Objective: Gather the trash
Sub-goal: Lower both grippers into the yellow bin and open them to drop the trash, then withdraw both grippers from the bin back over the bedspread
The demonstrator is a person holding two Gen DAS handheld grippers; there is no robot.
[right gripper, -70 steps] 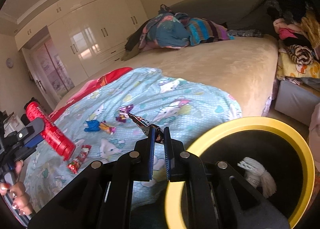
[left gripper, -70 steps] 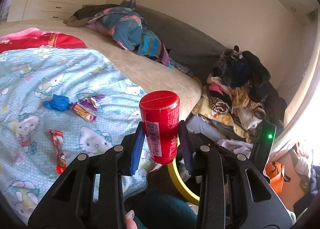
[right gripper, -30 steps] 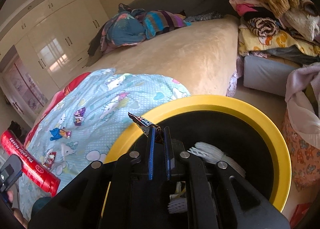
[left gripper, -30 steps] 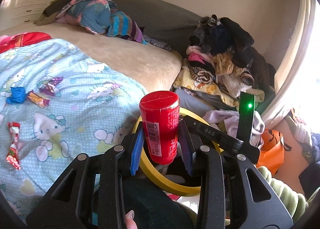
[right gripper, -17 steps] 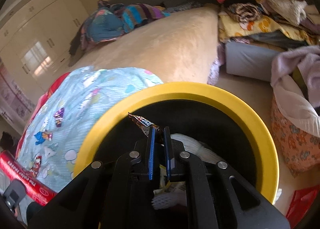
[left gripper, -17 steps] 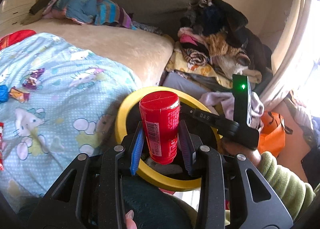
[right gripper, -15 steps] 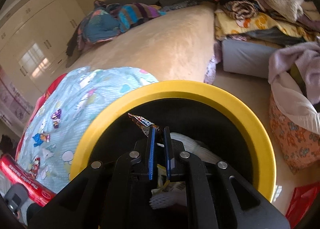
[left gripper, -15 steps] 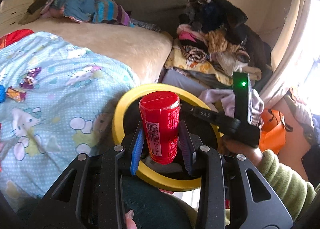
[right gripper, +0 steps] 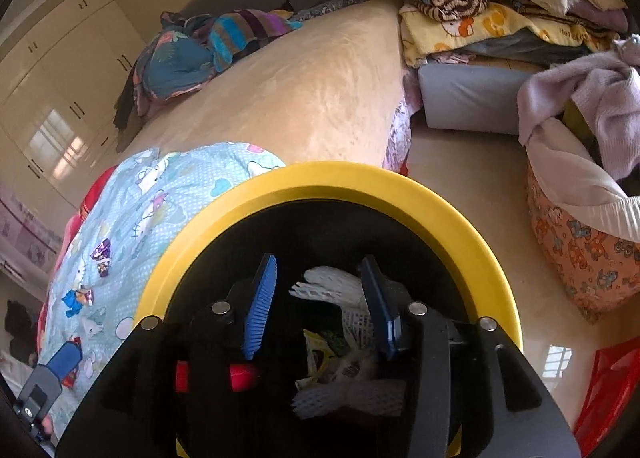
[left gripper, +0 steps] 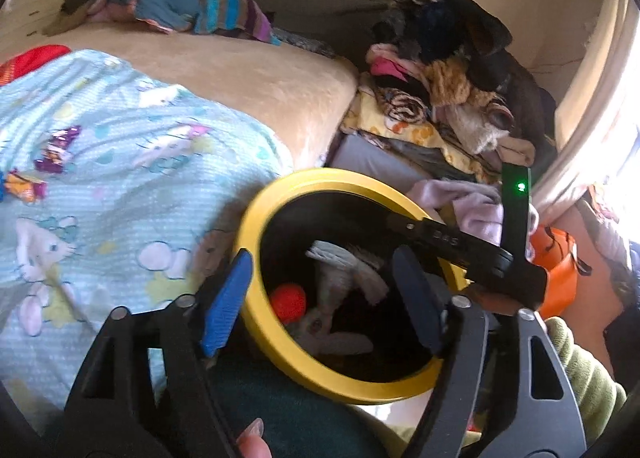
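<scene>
Opening over the bin [left gripper: 256, 226], the left hand-held gripper [left gripper: 320, 294] and right hand-held gripper [right gripper: 316, 306] both hold nothing; a red tube [left gripper: 287, 302] lies inside. Several wrappers [left gripper: 52, 150] remain on the bed [left gripper: 248, 74], so collection looks partly done.

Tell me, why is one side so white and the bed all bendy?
Left wrist view: window light washes out the right edge, and the quilt looks smeared. Right wrist view: the fisheye lens bends the bed, and the floor mirrors a window.
</scene>
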